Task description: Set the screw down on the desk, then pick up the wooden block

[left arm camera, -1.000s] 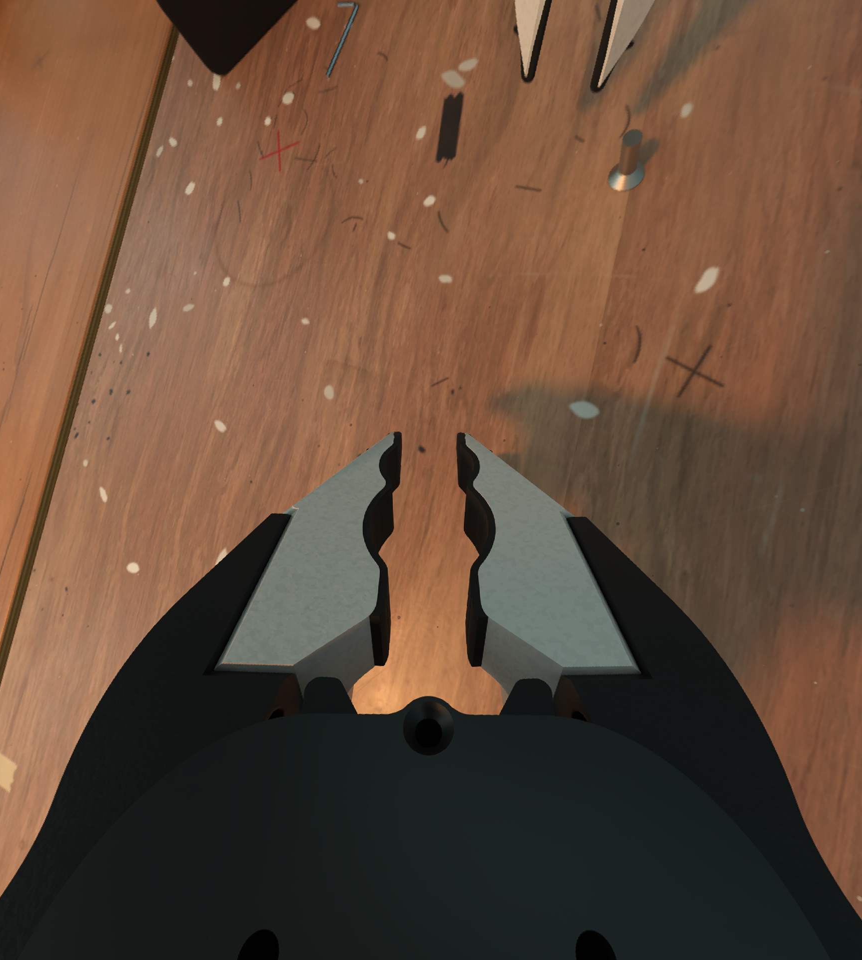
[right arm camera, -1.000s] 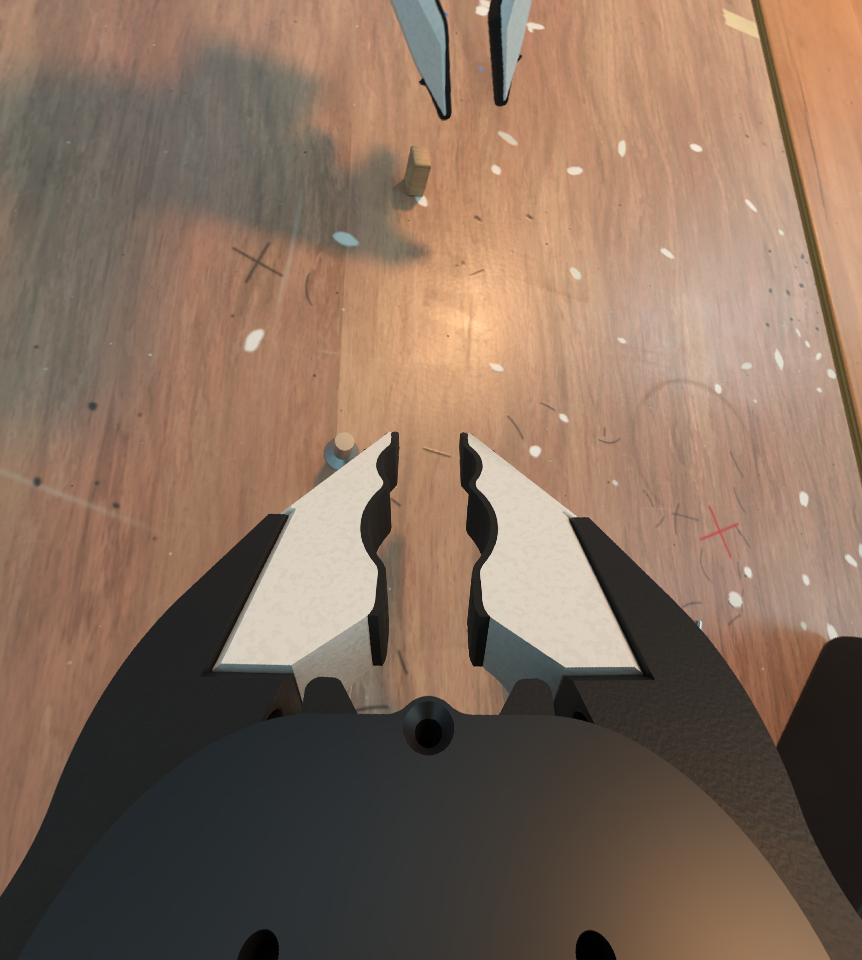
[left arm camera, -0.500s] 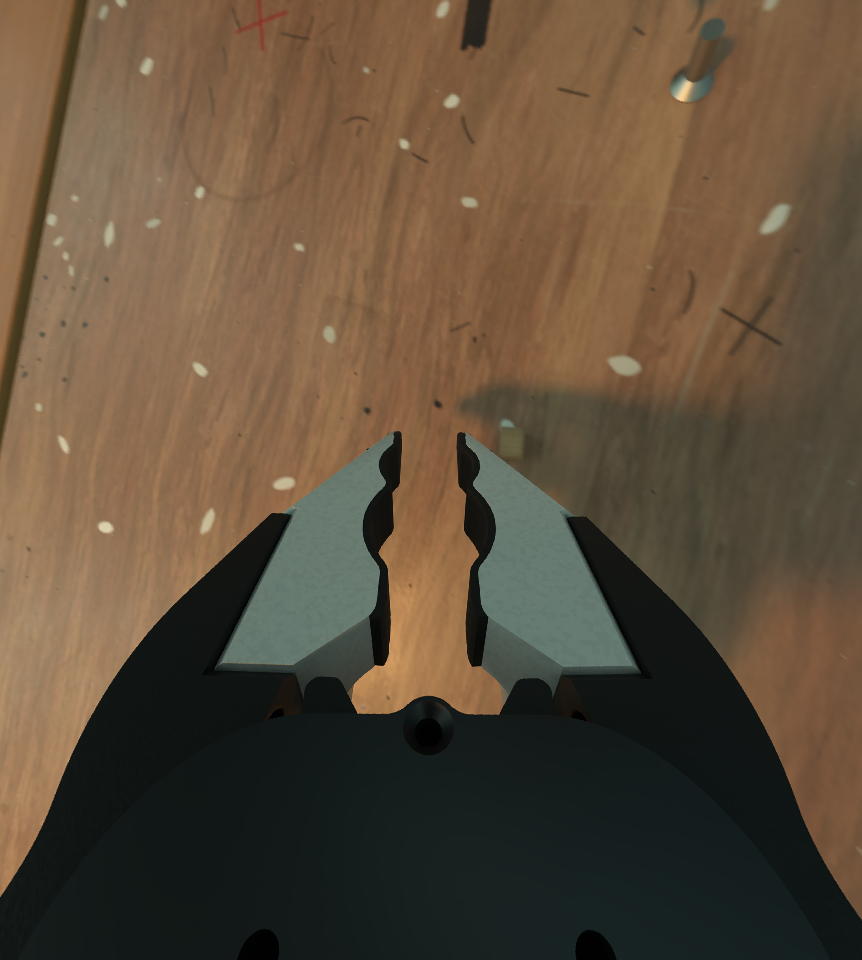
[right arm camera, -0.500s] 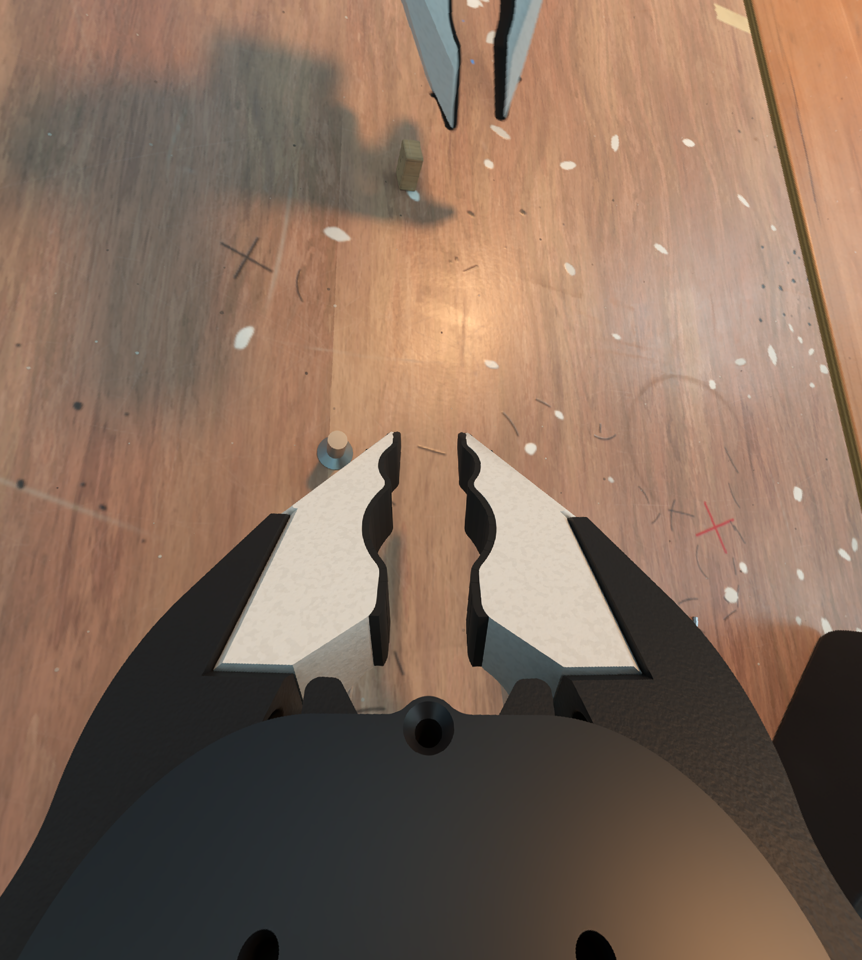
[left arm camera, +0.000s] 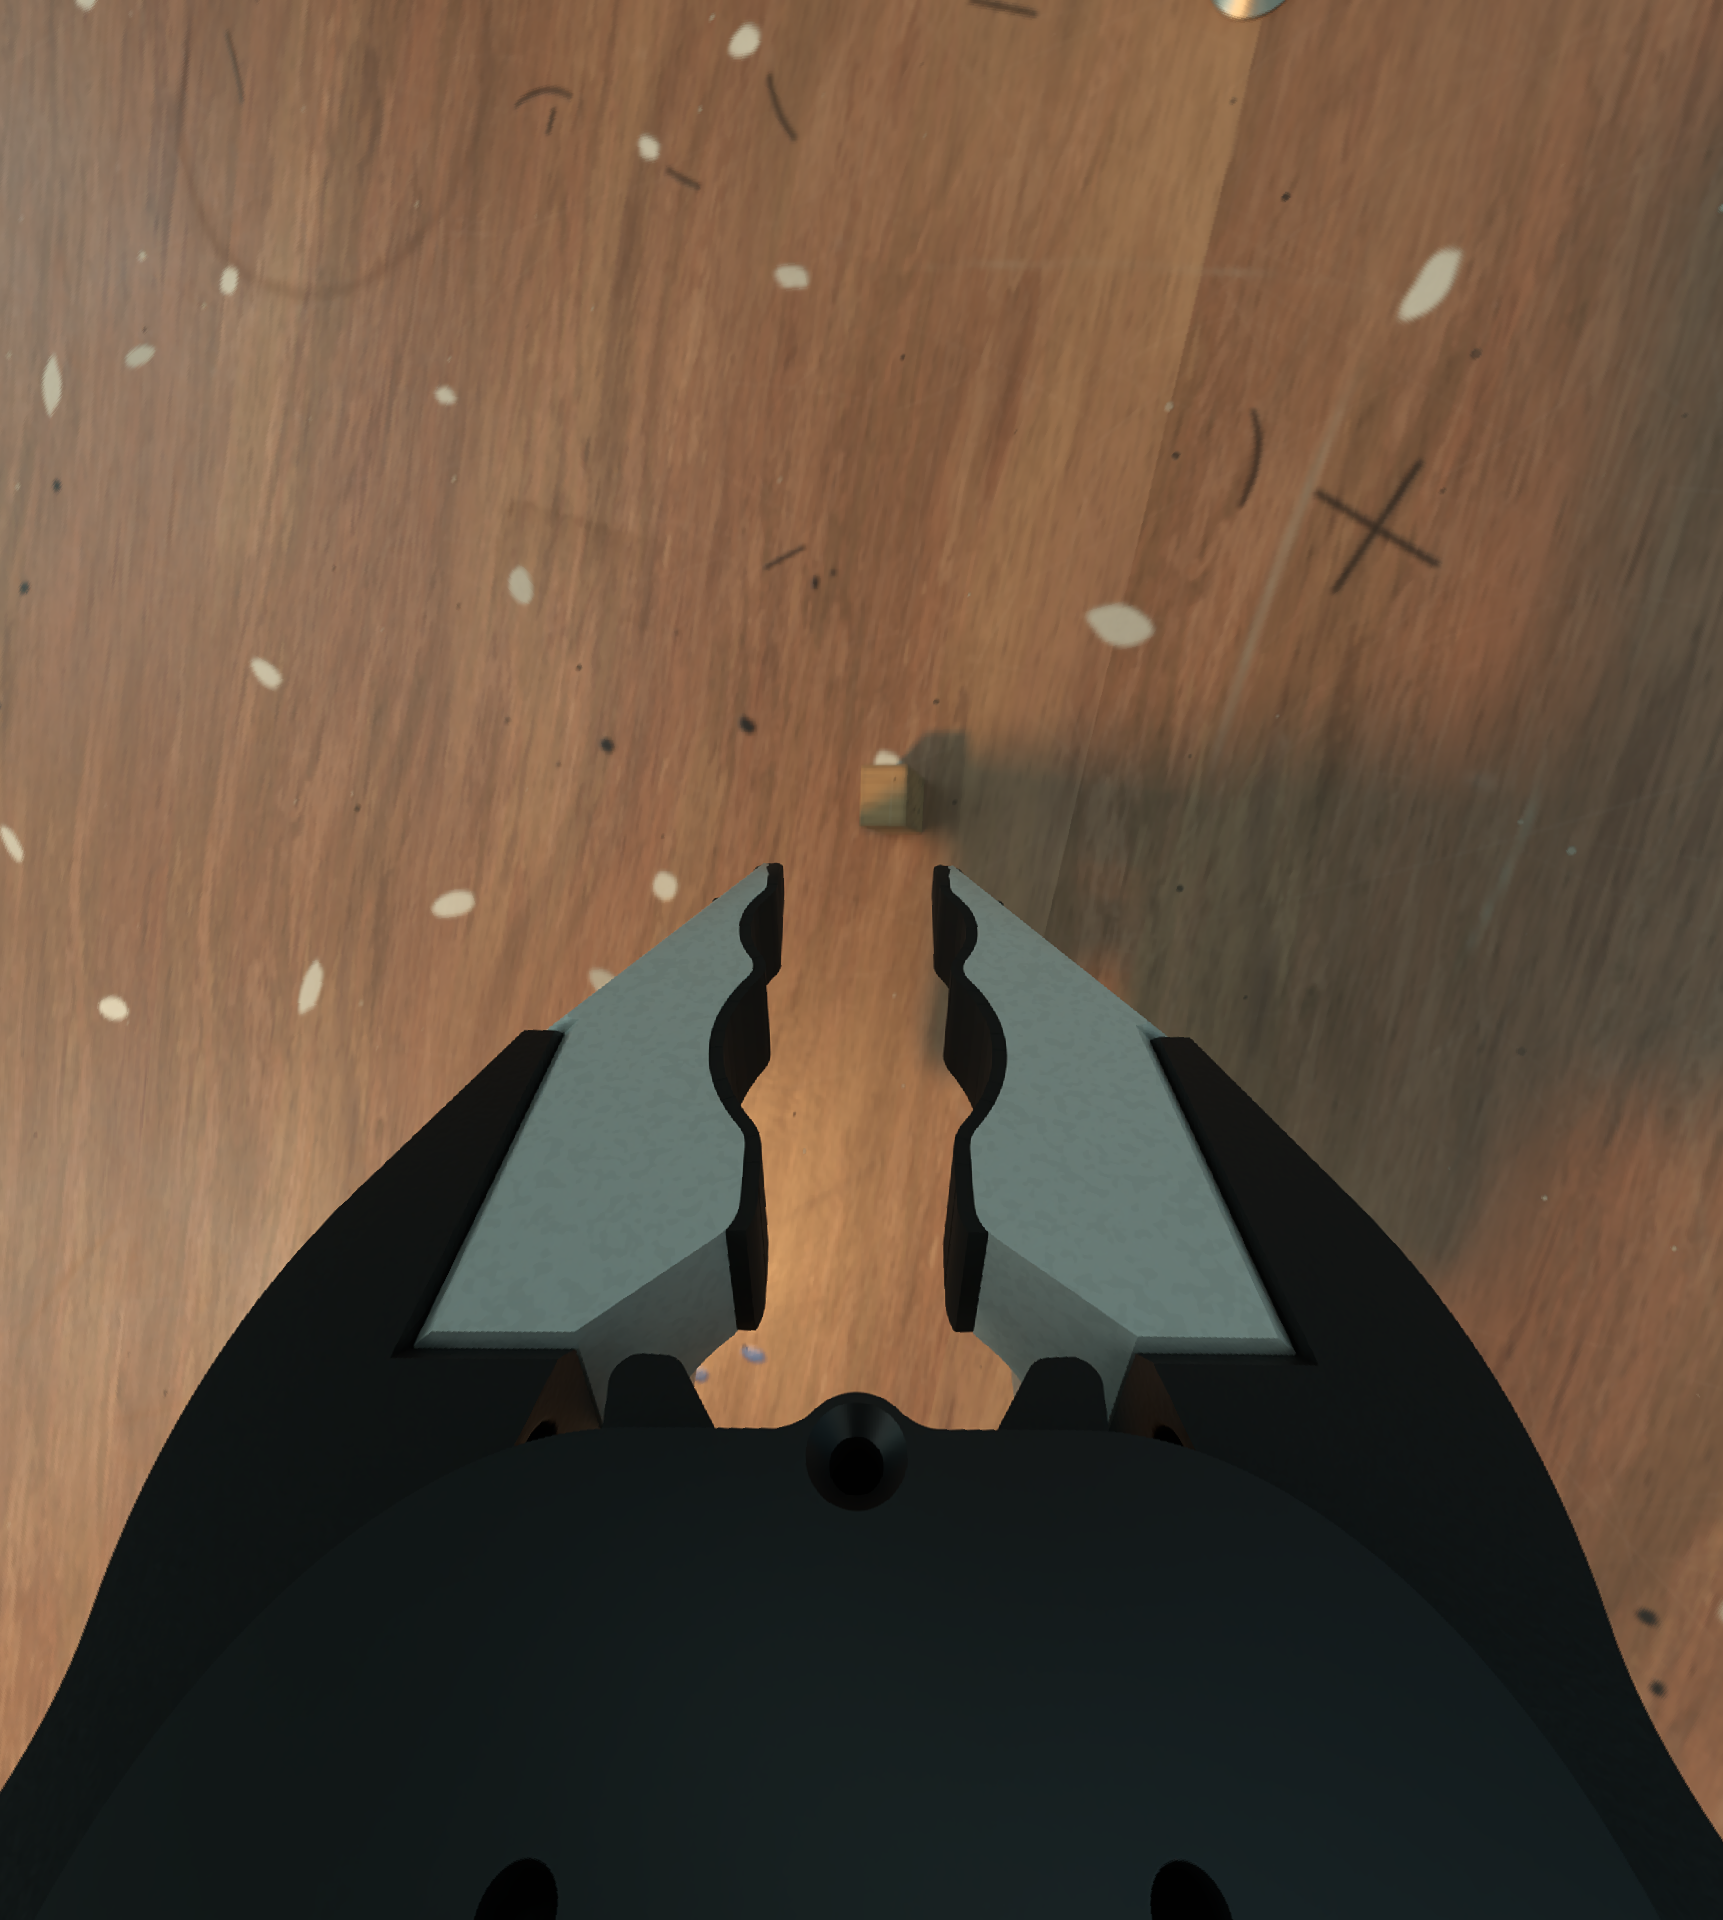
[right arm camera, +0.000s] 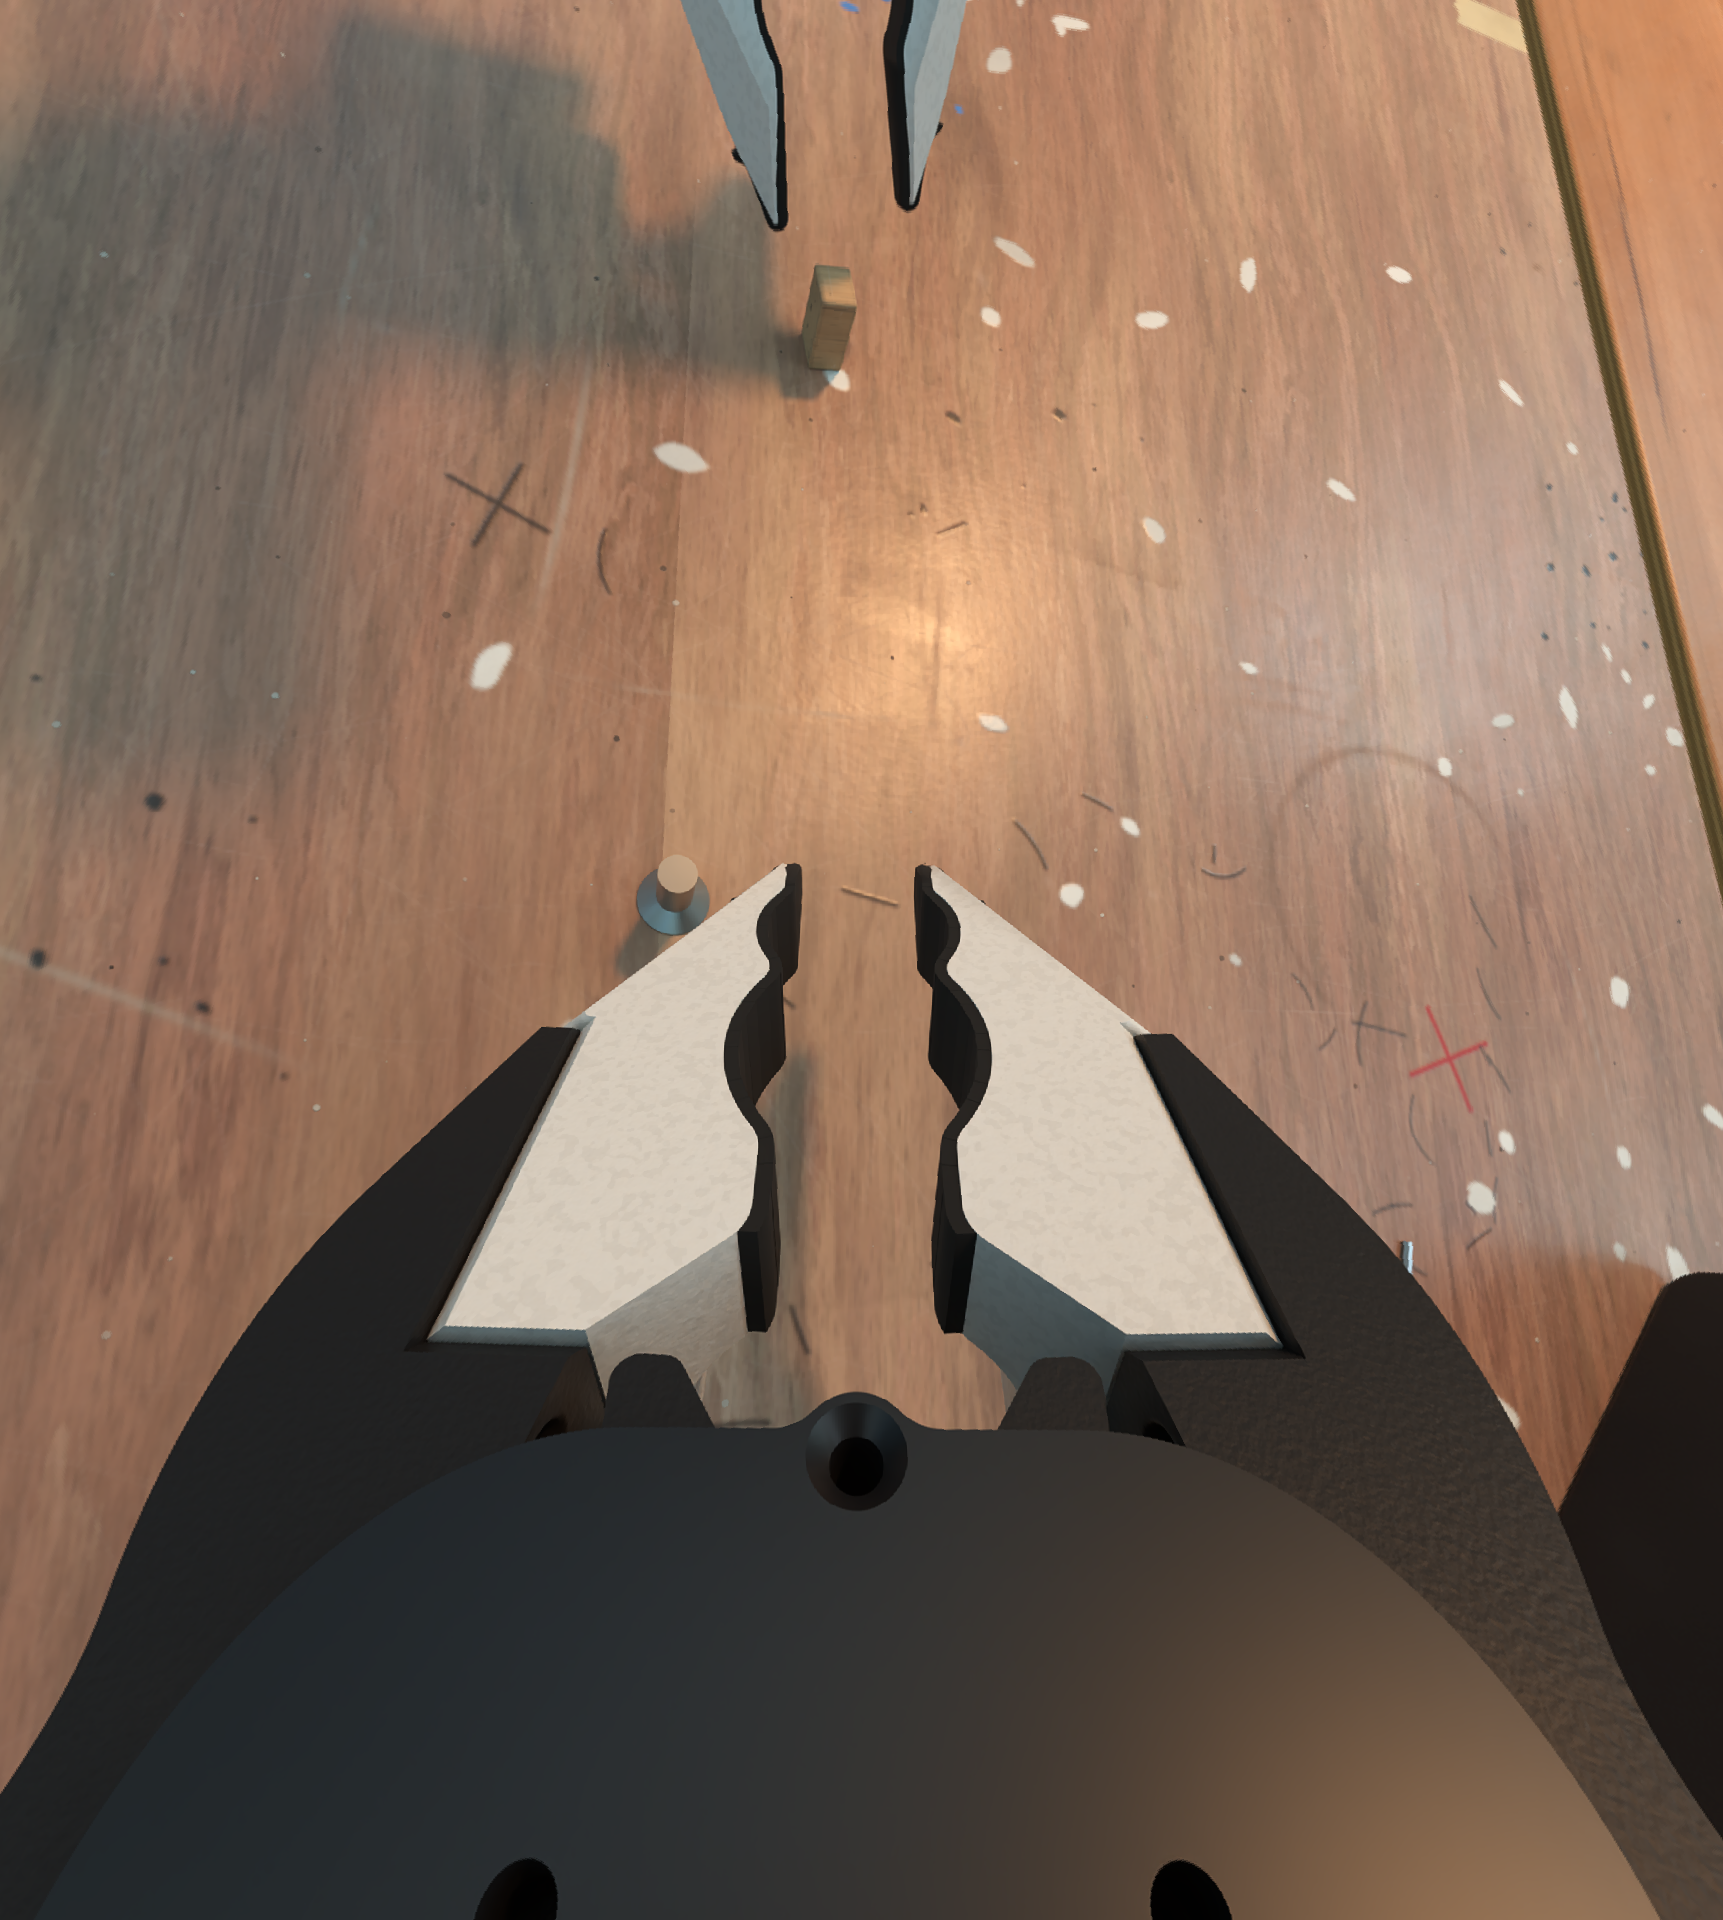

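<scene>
A reddish-brown wooden desk fills both views, flecked with pale chips, dark specks and pencilled crosses, one of them red. The left gripper hangs above it with its fingers parted and nothing between them. The wooden block, small and pale, stands on the desk just beyond the fingertips and a little toward the right finger, not touched by either. In the right wrist view the same block stands upright just below the left gripper's two tips. The right gripper is likewise released and empty. The screw stands on its flat head on the desk, shank up, just beside the right gripper's left finger. A dark object fills that view's lower right corner.
</scene>
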Available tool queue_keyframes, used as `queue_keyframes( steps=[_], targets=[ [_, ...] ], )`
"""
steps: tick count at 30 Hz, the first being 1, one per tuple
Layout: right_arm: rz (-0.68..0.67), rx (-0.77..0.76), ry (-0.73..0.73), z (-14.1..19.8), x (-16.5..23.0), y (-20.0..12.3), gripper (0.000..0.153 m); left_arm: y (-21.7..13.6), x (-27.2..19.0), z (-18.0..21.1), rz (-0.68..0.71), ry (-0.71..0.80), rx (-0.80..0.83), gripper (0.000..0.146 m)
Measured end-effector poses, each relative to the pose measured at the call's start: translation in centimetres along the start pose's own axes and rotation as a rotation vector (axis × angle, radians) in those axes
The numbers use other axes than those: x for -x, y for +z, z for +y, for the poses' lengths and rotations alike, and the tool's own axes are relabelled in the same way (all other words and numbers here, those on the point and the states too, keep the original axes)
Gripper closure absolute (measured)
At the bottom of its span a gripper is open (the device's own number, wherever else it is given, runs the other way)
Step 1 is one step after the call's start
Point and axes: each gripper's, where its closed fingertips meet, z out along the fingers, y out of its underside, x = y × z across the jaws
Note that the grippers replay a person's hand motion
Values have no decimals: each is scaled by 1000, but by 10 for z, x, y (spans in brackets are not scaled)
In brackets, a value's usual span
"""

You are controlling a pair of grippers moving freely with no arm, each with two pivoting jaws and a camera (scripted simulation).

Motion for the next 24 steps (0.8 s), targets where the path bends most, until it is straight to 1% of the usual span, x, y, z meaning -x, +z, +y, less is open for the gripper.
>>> queue_keyframes(
  steps=[6,11,14,16,18,21,24],
  targets=[
    [-3,-3,-4,0,1,0,131,15,-3,-6,26,11,-2,123],
    [0,-4,-3,0,0,0,132,20,-4,-7,25,6,-8,136],
    [-1,-4,-3,0,0,0,132,20,-5,-11,4,18,-37,137],
    [5,-11,-3,-2,-1,0,132,18,-9,-19,44,-26,-99,137],
    [20,-39,-8,-8,-2,-2,133,11,-7,-30,68,-116,-193,137],
    [60,-110,-32,-27,-2,-8,133,-3,-4,-55,153,-266,-372,137],
    [121,-191,-51,-49,-3,-15,133,-15,-2,-80,201,-344,-520,137]
  ],
)
